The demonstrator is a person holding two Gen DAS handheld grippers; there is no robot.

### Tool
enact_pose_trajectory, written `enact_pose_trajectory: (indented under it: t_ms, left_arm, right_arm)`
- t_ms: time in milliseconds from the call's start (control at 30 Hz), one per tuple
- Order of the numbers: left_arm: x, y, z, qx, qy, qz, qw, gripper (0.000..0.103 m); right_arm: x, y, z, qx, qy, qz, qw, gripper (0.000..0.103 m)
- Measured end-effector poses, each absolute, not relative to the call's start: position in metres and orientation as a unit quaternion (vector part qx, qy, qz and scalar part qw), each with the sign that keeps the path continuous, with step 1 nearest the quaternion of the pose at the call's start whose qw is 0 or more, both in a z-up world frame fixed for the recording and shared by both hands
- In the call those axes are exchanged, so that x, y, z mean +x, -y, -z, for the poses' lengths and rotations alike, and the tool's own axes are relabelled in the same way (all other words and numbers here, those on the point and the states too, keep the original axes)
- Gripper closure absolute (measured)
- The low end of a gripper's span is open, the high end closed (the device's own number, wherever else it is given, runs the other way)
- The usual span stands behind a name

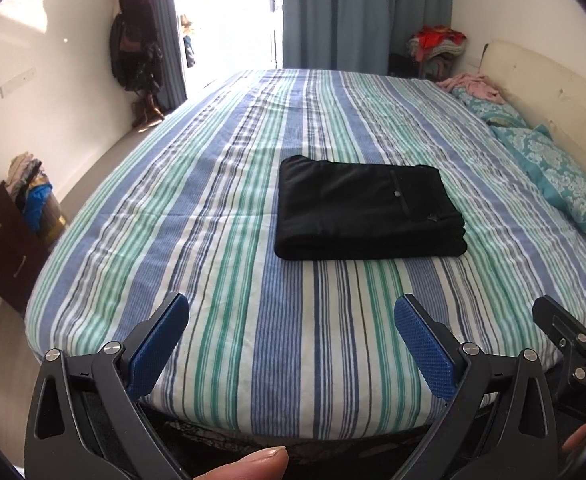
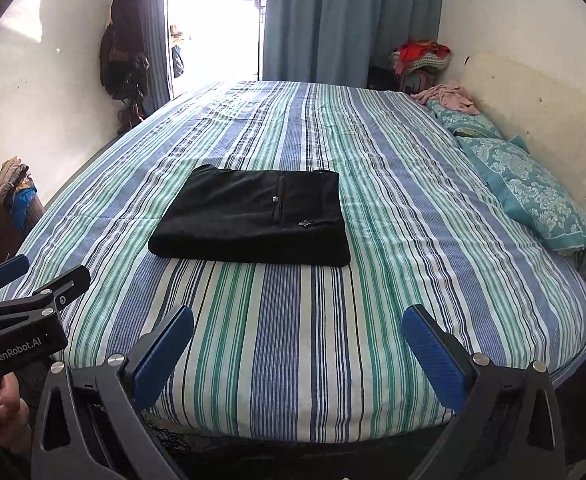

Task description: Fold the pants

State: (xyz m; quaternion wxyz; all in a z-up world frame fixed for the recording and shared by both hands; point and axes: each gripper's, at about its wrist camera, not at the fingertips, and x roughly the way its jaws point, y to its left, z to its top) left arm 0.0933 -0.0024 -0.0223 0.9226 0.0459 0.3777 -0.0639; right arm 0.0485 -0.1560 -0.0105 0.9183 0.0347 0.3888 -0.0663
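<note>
Black pants [image 1: 369, 208] lie folded into a flat rectangle on the striped bed [image 1: 221, 208]; a back pocket with a button faces up. They also show in the right wrist view [image 2: 253, 216]. My left gripper [image 1: 293, 320] is open and empty, held back over the bed's near edge, well short of the pants. My right gripper [image 2: 299, 328] is open and empty, also near the bed's front edge. The right gripper shows at the far right of the left wrist view [image 1: 569, 300], and the left gripper at the far left of the right wrist view [image 2: 41, 276].
Teal patterned pillows [image 2: 533, 196] and a pink garment [image 2: 449, 98] lie along the cream headboard [image 2: 541, 104] at right. A dark dresser [image 1: 1, 236] with piled clothes stands at left. Blue curtains [image 2: 317, 20] and a bright doorway are behind the bed.
</note>
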Motion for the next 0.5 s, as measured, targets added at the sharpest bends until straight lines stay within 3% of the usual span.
enact_pose_trajectory:
  t_ms: [333, 500]
  left_arm:
    - [0.085, 0.008, 0.007, 0.081, -0.379, 0.048, 0.920, 0.001]
    - [0.084, 0.010, 0.004, 0.051, -0.391, 0.063, 0.917, 0.001]
  right_arm:
    - [0.031, 0.160, -0.011, 0.044, -0.369, 0.067, 0.926, 0.000]
    - [0.028, 0.163, -0.014, 0.051, -0.366, 0.067, 0.927, 0.000]
